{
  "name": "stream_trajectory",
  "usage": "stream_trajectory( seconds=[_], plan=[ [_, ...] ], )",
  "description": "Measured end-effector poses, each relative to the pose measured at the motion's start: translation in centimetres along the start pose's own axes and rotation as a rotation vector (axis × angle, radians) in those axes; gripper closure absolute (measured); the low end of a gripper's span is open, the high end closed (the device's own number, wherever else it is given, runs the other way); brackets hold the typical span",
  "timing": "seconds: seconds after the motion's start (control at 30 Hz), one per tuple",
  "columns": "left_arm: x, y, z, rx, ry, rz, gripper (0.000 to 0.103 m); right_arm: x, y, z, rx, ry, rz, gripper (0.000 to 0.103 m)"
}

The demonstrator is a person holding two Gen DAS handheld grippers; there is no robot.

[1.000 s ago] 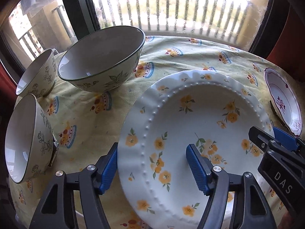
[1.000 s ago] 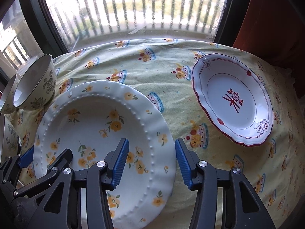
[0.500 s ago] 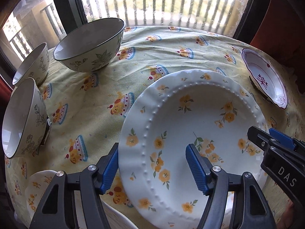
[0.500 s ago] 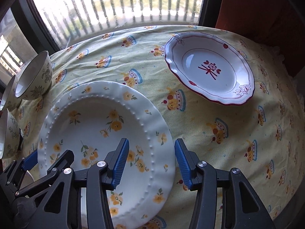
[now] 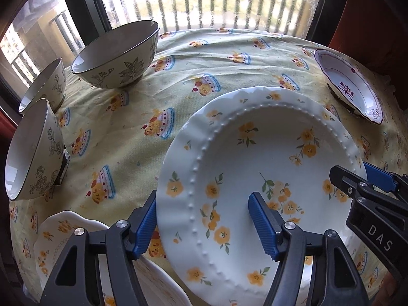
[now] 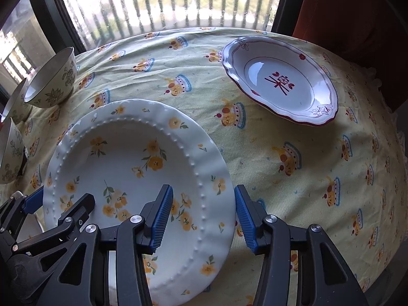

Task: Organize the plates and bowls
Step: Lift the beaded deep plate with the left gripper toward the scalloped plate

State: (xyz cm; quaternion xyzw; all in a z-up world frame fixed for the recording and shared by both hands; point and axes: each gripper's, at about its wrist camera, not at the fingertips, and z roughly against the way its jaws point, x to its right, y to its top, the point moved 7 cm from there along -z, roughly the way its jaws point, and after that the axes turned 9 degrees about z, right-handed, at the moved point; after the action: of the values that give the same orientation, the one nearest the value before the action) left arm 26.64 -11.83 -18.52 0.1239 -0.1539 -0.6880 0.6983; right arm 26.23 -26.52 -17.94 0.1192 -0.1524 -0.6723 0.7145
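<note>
The white plate with yellow flowers and a beaded rim [image 5: 255, 168] is held above the counter [image 5: 204, 58], which wears a pale yellow tablecloth printed with cakes [image 6: 293, 168], and everything else is placed here relative to that plate. The left tongs [image 5: 204, 223] straddle its left rim, one blue pad outside the edge and the other over the plate's well, gripping it. The right tongs [image 6: 201, 215] straddle its right rim in the same way, one pad over the well and the other just outside the edge, also gripping it. From the left wrist view, a second white floral plate [image 5: 76, 244] lies on the cloth below the held plate's left edge, partly hidden behind the left tongs. Well to the left of the held plate stand three floral bowls: a large one [image 5: 119, 53] toward the window, and two smaller ones [image 5: 33, 148] [image 5: 46, 84] nearer the counter's left edge. Well apart on the far right sits a scalloped white plate with a dark red rim and a red motif in its centre [image 6: 280, 81], flat on the cloth.
</note>
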Motion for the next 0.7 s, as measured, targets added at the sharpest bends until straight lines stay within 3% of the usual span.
stream_trajectory(
  seconds=[0.27, 0.7],
  plan=[
    [0.2, 0.5, -0.6, -0.001, 0.011, 0.042, 0.026, -0.3, -0.1, -1.0, -0.019, 0.024, 0.026, 0.044],
    [0.5, 0.7, 0.5, -0.02, -0.003, 0.077, 0.028, -0.1, 0.5, -0.3, -0.024, 0.02, 0.058, 0.044]
  ],
)
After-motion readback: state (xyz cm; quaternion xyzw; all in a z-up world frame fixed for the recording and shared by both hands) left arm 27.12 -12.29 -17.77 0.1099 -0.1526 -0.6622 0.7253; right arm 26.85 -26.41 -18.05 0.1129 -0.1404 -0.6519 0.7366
